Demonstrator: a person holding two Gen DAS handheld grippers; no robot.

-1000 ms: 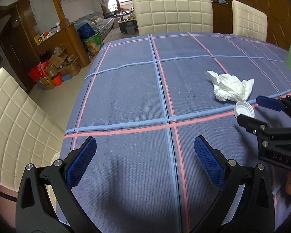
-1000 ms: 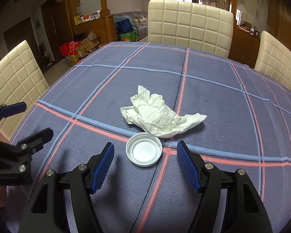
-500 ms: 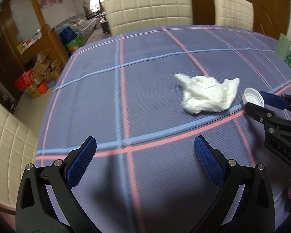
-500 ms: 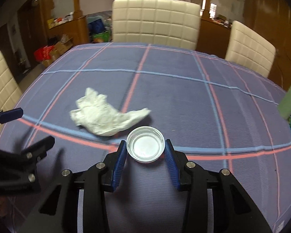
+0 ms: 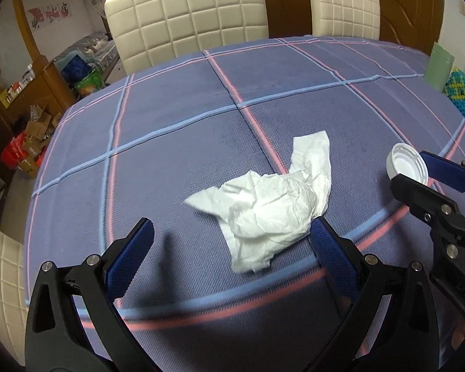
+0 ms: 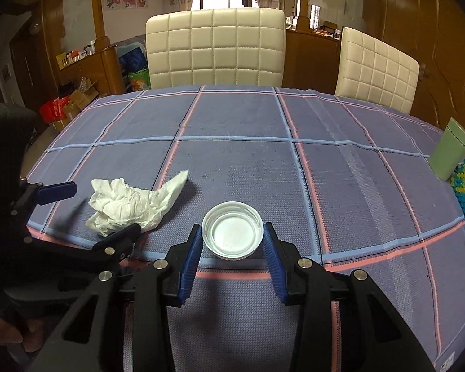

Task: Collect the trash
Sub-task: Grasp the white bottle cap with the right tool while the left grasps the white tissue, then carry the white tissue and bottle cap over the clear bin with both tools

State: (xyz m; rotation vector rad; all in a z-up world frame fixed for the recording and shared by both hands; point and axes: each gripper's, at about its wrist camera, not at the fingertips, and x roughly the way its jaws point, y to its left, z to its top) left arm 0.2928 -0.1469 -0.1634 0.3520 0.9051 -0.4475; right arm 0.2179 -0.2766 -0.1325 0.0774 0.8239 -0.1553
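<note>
While the right claw (image 6: pixel 232 248) pinches the white cap (image 6: pixel 232 234), the crumpled tissue (image 5: pixel 272 214) lies uncollected on the desk (image 5: pixel 170 142) between the left claw's (image 5: pixel 229 248) spread jaws.

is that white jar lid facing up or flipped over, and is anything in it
Flipped, hollow side up: the white lid shows its raised rim around an empty inner face. The right gripper clamps it.
</note>
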